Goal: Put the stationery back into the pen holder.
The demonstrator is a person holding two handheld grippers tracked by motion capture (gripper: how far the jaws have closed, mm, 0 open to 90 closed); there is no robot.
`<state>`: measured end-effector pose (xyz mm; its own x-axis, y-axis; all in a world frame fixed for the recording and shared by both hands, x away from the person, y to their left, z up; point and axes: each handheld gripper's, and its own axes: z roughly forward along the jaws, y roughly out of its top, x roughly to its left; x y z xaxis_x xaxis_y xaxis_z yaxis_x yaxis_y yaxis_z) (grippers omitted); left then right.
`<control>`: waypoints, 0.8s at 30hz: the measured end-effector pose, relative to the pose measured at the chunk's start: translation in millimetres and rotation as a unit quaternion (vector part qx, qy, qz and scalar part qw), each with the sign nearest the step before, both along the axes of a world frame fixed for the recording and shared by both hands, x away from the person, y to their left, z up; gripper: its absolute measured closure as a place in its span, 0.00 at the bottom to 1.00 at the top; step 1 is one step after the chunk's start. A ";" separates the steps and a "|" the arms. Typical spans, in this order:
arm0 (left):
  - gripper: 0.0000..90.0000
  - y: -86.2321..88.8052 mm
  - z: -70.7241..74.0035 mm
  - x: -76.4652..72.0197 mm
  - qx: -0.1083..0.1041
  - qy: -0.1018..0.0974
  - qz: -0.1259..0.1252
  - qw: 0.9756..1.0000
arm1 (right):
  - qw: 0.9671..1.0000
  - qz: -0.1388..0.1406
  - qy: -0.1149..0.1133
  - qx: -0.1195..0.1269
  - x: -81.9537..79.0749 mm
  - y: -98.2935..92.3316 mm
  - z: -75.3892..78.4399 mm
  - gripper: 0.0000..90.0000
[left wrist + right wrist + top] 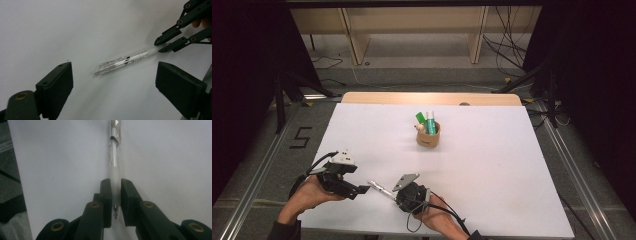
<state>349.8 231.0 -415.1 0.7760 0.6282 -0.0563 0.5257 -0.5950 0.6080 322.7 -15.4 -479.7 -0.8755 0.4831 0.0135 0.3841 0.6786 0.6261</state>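
my left gripper point(362, 190) sits lower left, jaws spread wide, gripping nothing. at bottom centre the clear pen point(379, 189) lies on the white table point(492, 165), its tip end clamped in my right gripper point(394, 194).

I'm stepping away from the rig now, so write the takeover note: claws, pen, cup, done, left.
Right claw: shut on the clear pen at its tip end, near the table's front edge.
Left claw: open, empty, jaws wide, facing the pen's free end.
Wooden cup: mid-table, holding green markers.
Done: pen gripped.
Left: probably carry the pen to the cup and drop it in; whether the left claw must help is unclear.
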 end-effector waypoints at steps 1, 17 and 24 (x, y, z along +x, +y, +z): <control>0.16 0.4 0.4 0.0 -0.002 0.000 -0.001 1.000 | 1.000 0.006 -0.005 -0.002 -0.1 -1.1 1.4 0.90; 0.16 -4.2 12.3 -5.7 -0.011 -0.017 -0.010 1.000 | 0.985 0.076 -0.151 -0.014 -19.7 -52.5 32.4 0.90; 0.16 -22.7 22.5 -6.8 -0.012 -0.031 -0.036 0.999 | 0.970 0.105 -0.214 -0.040 -33.4 -80.0 38.7 0.90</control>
<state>342.9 208.3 -392.6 0.8221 0.5690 -0.0206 0.4420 -0.6150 0.6530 289.2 -95.4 -441.1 -0.8719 0.2780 -0.4031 -0.0518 0.7661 0.6406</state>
